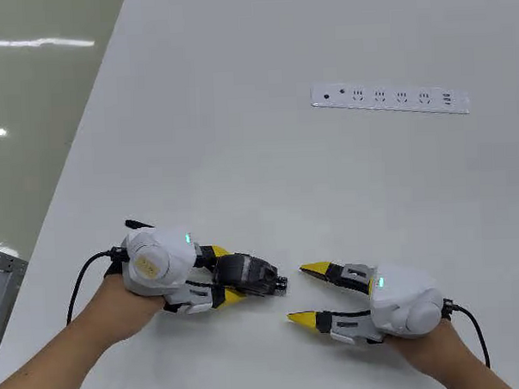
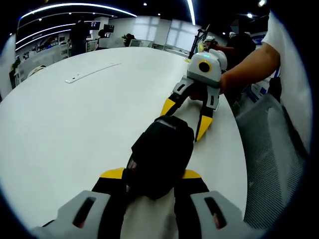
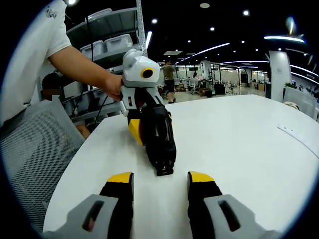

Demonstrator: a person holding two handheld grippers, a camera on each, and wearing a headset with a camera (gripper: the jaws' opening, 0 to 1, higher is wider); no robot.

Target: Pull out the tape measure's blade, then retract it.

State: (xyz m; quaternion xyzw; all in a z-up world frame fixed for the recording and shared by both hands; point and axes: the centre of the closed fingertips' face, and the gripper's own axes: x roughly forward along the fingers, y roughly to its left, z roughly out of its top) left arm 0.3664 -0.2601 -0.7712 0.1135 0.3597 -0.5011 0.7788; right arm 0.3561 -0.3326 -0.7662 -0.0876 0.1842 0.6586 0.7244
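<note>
1. Our left gripper [image 1: 225, 274] clamps the black tape measure [image 1: 253, 275], well nearer us than the power strip [image 1: 390, 98].
2. Nearer us than that strip too, our right gripper [image 1: 302, 292] gapes wide, empty.
3. We risk missing the small blade hook [image 3: 165, 172], or twisting the case loose.

The tape measure [image 1: 250, 275] is black all over, with no pattern. The left gripper [image 1: 229, 273] and right gripper [image 1: 300, 293] match: pale grey-white bodies and black jaws tipped in yellow, each with a small green light. The table [image 1: 239, 118] is plain white, and the power strip [image 1: 390, 98] is white with dark sockets.
</note>
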